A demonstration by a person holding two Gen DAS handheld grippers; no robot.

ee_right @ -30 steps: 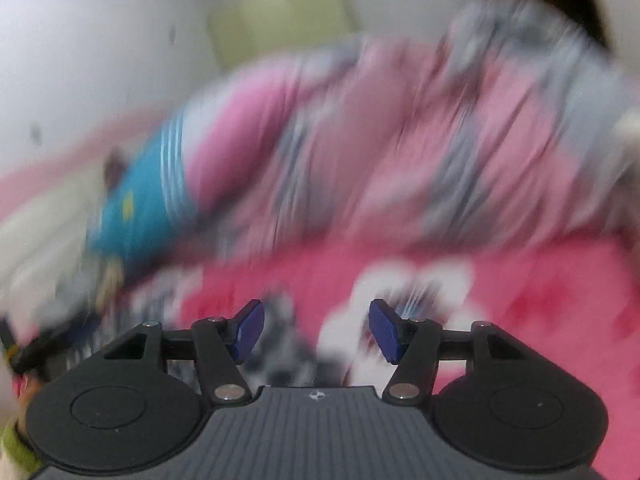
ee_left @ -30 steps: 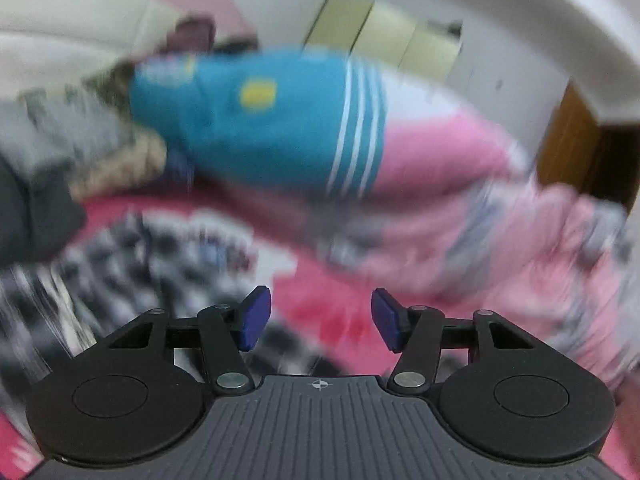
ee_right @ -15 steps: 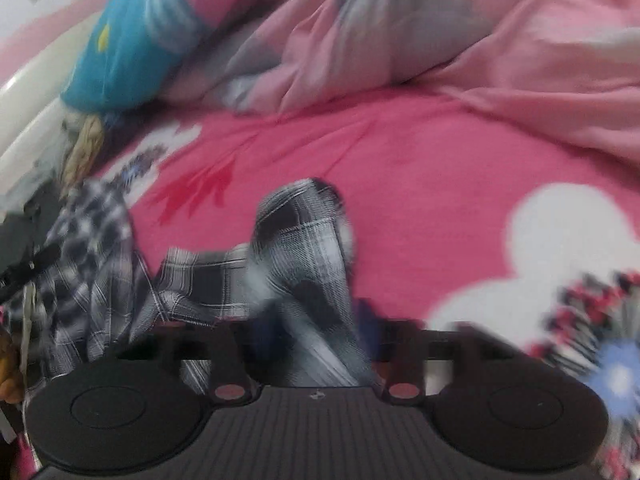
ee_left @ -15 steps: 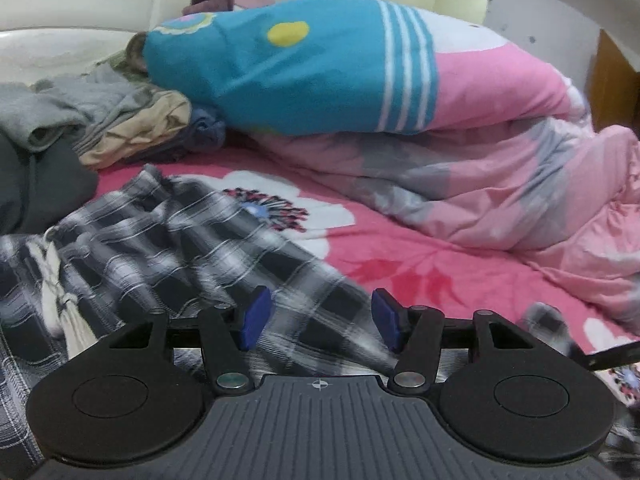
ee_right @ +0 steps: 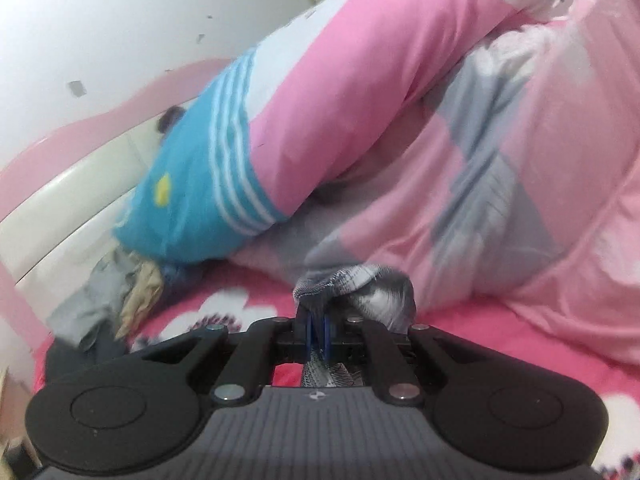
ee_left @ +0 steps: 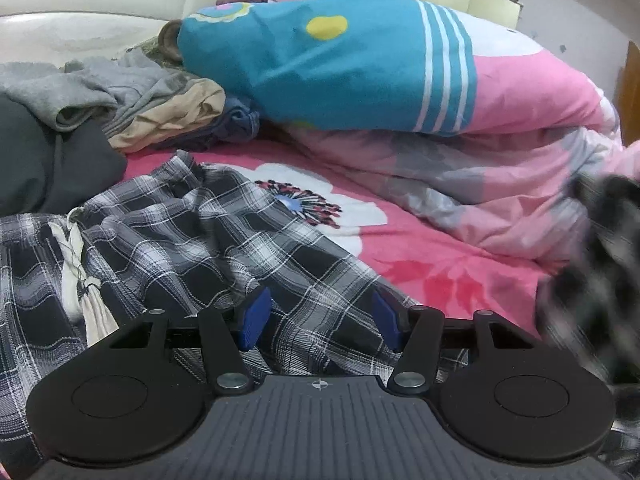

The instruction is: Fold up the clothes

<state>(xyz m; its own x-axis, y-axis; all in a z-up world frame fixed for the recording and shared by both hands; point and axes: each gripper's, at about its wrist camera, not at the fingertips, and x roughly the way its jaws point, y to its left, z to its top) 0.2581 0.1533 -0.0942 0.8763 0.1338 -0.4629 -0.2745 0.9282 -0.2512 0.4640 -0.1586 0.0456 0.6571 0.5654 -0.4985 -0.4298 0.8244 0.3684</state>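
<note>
A hem of the plaid pants point(ee_left: 224, 240), spread on the bed point(ee_left: 440, 264), is pinched in the closing right claw point(ee_right: 318, 334) for folding, while the left claw point(ee_left: 318, 320) is held apart over the cloth.

No words, brands or numbers can be read in either view. The only sign is a small white crosshair mark on each gripper's ribbed grey body, at its front edge.
</note>
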